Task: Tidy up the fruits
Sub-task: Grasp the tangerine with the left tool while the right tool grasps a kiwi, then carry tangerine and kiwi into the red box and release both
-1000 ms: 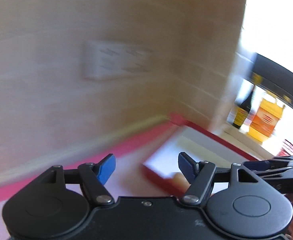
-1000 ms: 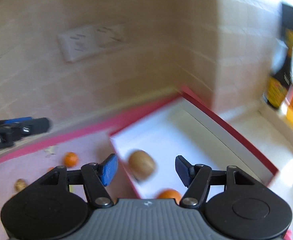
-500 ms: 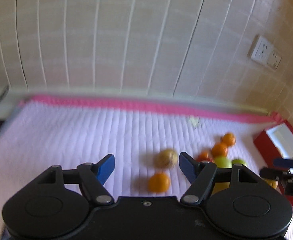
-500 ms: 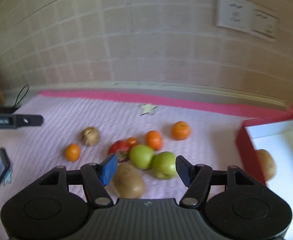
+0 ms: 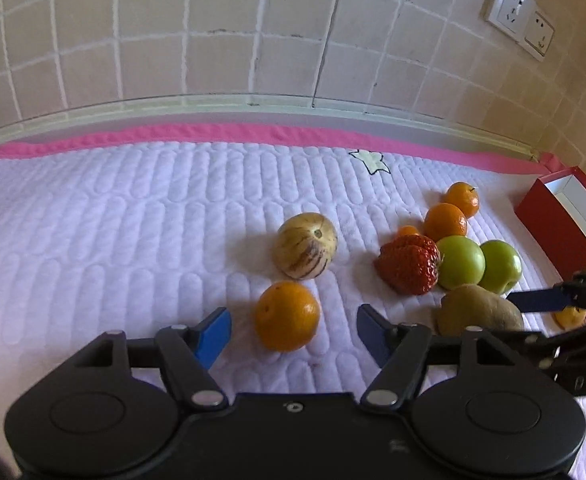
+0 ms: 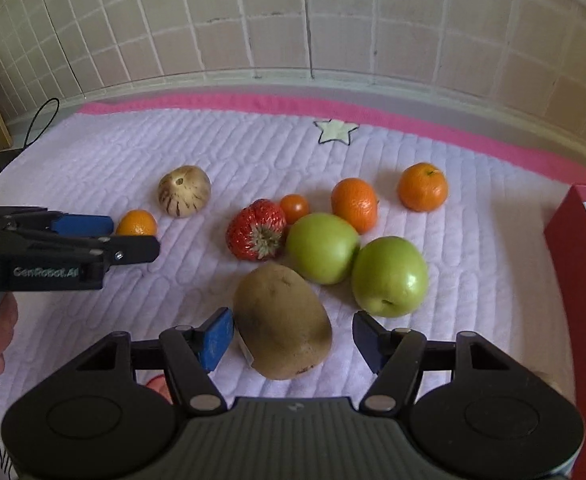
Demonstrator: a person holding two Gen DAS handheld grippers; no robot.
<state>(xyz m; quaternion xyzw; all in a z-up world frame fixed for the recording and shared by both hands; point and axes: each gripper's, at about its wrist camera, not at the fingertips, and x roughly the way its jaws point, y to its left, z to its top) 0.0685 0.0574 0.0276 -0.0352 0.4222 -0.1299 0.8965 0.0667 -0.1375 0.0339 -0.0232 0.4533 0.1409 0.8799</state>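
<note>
My left gripper is open with an orange between its fingertips, not clamped. Beyond it lies a striped pale melon. My right gripper is open around a brown kiwi, its left pad touching or nearly touching it. Two green apples, a strawberry, a small tomato and two oranges lie behind the kiwi. The red box stands at the right edge.
The fruits lie on a quilted lilac mat with a pink border, against a tiled wall. A wall socket is at upper right. A star patch marks the mat. A cable lies at the far left.
Both grippers swung from the red box back to the fruit pile and came down low. The left now brackets the orange, the right brackets the kiwi.
</note>
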